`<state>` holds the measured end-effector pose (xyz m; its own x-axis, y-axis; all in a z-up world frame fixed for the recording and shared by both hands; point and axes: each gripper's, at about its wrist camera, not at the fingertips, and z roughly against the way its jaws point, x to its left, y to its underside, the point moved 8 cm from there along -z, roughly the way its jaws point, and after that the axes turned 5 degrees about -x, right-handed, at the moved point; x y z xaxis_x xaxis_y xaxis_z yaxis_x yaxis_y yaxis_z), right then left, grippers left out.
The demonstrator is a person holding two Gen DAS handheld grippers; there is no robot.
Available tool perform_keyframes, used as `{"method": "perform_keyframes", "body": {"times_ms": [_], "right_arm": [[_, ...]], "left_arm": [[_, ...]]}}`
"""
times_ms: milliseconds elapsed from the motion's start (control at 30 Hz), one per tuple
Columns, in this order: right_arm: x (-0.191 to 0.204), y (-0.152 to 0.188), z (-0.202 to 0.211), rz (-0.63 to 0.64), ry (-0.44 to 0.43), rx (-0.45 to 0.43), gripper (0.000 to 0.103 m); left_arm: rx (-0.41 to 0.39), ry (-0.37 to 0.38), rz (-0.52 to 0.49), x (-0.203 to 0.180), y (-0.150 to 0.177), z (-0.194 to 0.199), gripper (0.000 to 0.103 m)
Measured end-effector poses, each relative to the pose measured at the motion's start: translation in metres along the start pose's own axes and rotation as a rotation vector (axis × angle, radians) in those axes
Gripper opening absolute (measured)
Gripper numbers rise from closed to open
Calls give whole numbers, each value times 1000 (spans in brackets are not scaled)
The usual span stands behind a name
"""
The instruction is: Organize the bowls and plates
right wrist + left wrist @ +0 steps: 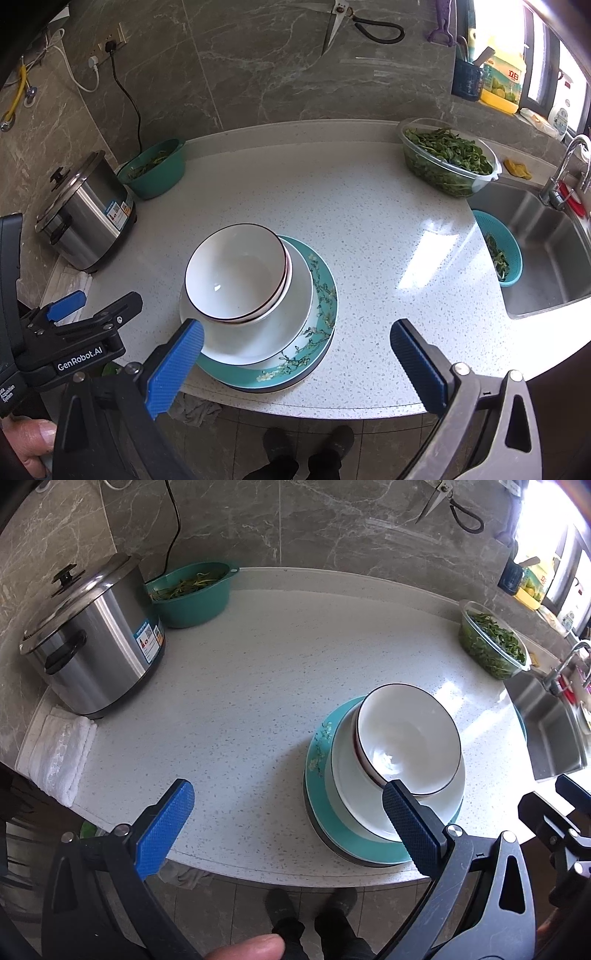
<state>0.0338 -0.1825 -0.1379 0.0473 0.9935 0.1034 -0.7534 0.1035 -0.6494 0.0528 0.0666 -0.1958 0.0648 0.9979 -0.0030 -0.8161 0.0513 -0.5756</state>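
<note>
A stack of dishes stands near the counter's front edge. A teal floral plate (317, 753) (321, 295) lies at the bottom, a white plate (354, 801) (299, 291) on it, and white bowls with dark rims (406, 734) (232, 277) nested on top. My left gripper (288, 812) is open and empty, its right finger just in front of the stack. My right gripper (297, 350) is open and empty, its left finger at the stack's near left rim. The left gripper also shows in the right wrist view (74, 314).
A steel rice cooker (92, 635) (85, 214) stands at the left with a teal basin of greens (192, 590) behind it. A clear bowl of greens (447, 158) sits at the back right. A sink (546, 251) with a teal colander (498, 247) lies at the right. A white cloth (55, 749) lies at the left edge.
</note>
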Motion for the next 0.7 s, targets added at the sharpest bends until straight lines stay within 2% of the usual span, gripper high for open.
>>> {"method": "perform_keyframes", "body": {"times_ms": [700], "right_arm": [[4, 4, -1, 22, 4, 23, 103]], "left_arm": [[-19, -1, -5, -8, 1, 14, 103]]}}
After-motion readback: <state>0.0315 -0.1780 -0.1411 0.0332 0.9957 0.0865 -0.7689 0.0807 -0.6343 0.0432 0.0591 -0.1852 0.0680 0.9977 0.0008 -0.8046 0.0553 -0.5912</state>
